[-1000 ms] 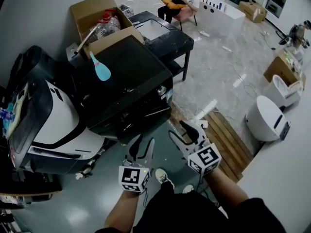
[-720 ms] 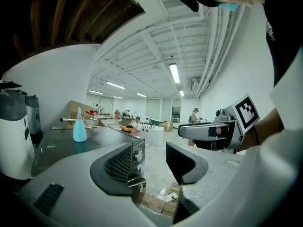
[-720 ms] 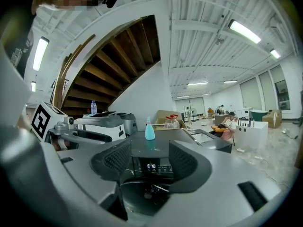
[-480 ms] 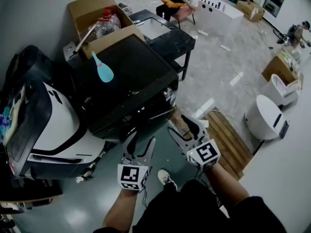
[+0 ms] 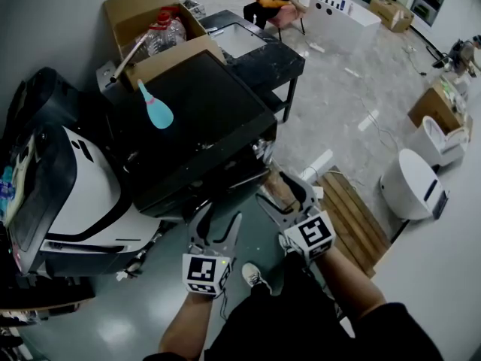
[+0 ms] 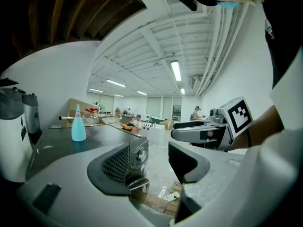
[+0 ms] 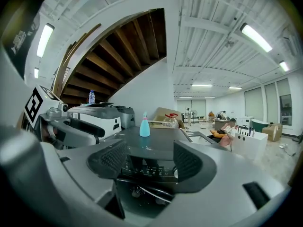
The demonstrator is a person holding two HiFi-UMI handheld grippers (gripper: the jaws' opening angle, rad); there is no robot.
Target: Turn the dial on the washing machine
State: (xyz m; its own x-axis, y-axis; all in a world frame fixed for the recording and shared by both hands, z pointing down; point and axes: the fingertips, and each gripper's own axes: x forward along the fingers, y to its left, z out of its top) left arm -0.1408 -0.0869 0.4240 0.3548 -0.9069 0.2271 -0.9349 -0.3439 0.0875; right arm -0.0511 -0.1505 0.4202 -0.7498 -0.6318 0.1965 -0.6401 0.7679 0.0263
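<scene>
two empty grippers, left gripper (image 5: 218, 220) and right gripper (image 5: 282, 190), jaws just opened wide; the dial (image 5: 260, 150), at the washing machine's (image 5: 203, 119) front right corner, lies just ahead of the nearer right gripper.

No word or number can be read anywhere. The left marker cube (image 5: 201, 271) and the right marker cube (image 5: 312, 233) carry only black-and-white square code patterns, no letters. The control panel (image 7: 150, 166) on the washing machine (image 5: 197, 119) shows small pale markings, too fine to make out.
</scene>
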